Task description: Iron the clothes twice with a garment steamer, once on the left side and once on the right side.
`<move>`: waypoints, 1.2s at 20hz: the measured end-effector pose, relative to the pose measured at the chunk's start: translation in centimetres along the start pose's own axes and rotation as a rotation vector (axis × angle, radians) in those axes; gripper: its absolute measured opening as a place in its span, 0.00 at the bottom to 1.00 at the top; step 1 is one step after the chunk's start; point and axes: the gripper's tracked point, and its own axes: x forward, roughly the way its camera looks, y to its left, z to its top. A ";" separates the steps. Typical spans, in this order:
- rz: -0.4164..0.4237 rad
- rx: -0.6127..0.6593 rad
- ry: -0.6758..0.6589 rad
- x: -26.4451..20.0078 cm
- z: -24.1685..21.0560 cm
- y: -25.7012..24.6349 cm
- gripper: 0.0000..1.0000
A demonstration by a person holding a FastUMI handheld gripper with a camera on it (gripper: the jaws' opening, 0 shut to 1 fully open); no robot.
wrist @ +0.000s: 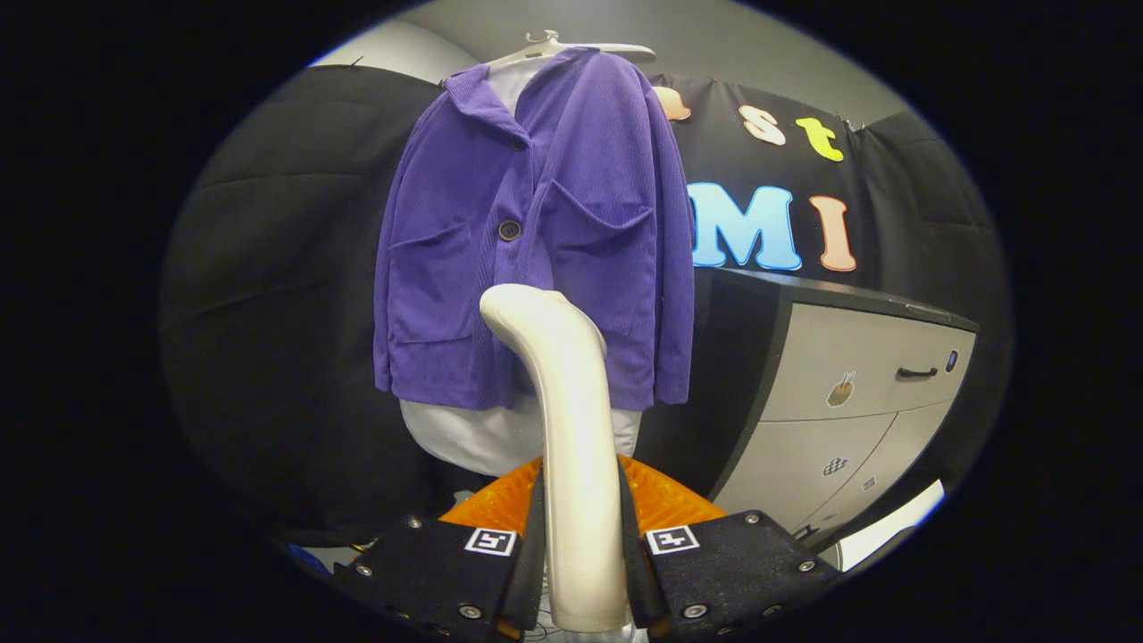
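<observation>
A grey drawer cabinet (pixel 857 393) with a dark top is standing against the black cloth wall (pixel 268 295), and its upper drawer is carrying a dark handle (pixel 917 371) with a small round blue knob (pixel 952 360) just beside it. Small stickers (pixel 840 390) are showing on the drawer fronts, one on the upper drawer and others on the drawers below it

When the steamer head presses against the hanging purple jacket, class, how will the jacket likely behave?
The purple jacket hangs free on a hanger, so it probably swings away. Its soft folds suggest floppy cloth. The gripper is shut on the steamer.
</observation>
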 end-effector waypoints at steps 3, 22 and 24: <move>0.016 0.014 -0.075 -0.7 4.2 0.0 0.39; 0.121 0.007 -0.524 -1.6 32.8 8.9 0.38; 0.119 -0.006 -0.538 -0.6 35.3 10.1 0.38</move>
